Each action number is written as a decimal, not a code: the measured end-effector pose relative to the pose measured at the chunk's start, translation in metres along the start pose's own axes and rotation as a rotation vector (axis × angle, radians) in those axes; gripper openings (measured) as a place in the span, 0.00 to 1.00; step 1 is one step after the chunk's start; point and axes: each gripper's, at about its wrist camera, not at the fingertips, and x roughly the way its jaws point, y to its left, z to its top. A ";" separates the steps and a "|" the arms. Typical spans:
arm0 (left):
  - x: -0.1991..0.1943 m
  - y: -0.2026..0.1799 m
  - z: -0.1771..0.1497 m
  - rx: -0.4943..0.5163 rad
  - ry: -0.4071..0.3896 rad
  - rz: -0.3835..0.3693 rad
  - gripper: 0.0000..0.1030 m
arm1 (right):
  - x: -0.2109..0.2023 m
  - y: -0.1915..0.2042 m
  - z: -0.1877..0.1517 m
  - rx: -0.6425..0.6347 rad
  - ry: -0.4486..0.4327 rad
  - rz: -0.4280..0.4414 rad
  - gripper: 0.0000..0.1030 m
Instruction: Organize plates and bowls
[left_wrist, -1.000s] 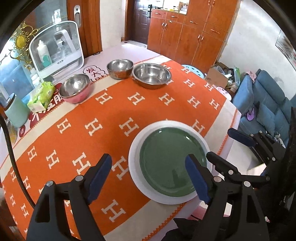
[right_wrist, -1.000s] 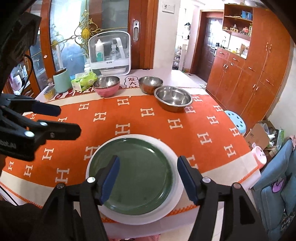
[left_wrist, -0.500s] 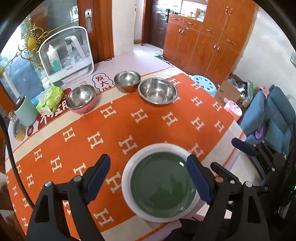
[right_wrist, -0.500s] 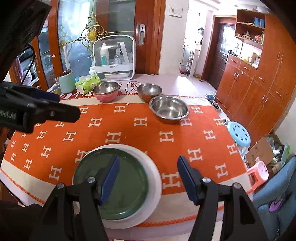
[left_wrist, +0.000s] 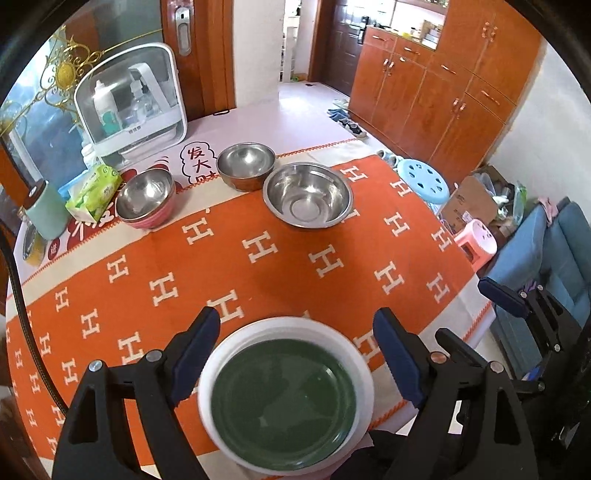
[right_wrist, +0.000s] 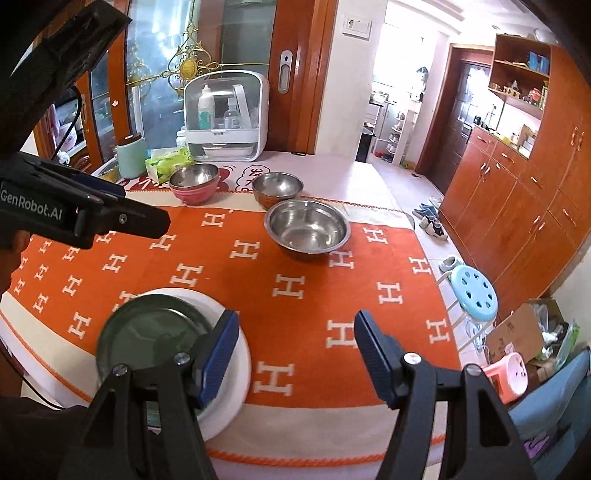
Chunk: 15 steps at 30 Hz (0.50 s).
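Note:
A green plate (left_wrist: 282, 404) lies stacked on a white plate (left_wrist: 221, 363) at the table's near edge; both show in the right wrist view, green plate (right_wrist: 147, 338) on white plate (right_wrist: 232, 391). Three steel bowls stand at the far side: a wide one (left_wrist: 307, 195) (right_wrist: 307, 229), a brown-sided one (left_wrist: 245, 166) (right_wrist: 277, 187) and a pink-sided one (left_wrist: 147, 199) (right_wrist: 194, 182). My left gripper (left_wrist: 295, 350) is open and empty above the plates. My right gripper (right_wrist: 295, 350) is open and empty, to the right of the plates.
An orange H-patterned cloth (left_wrist: 258, 254) covers the table. At the back left stand a white dispenser case (left_wrist: 129, 103), a green tissue pack (left_wrist: 94, 192) and a mint cup (left_wrist: 46, 212). Stools (left_wrist: 424, 181), a cardboard box (left_wrist: 476, 201) and a blue sofa (left_wrist: 546, 236) lie beyond the right edge.
Both grippers have pulled back and risen from the plates. The right gripper has shifted right, so the plates now sit at its left. Both stay open; the dishes have not moved.

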 end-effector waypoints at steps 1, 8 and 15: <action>0.004 -0.002 0.002 -0.007 0.000 0.001 0.81 | 0.003 -0.006 0.001 -0.003 0.003 0.005 0.63; 0.030 -0.009 0.022 -0.071 0.009 0.027 0.81 | 0.022 -0.041 0.014 -0.010 0.004 0.032 0.63; 0.049 -0.005 0.049 -0.117 0.011 0.043 0.81 | 0.045 -0.068 0.040 0.021 -0.011 0.055 0.63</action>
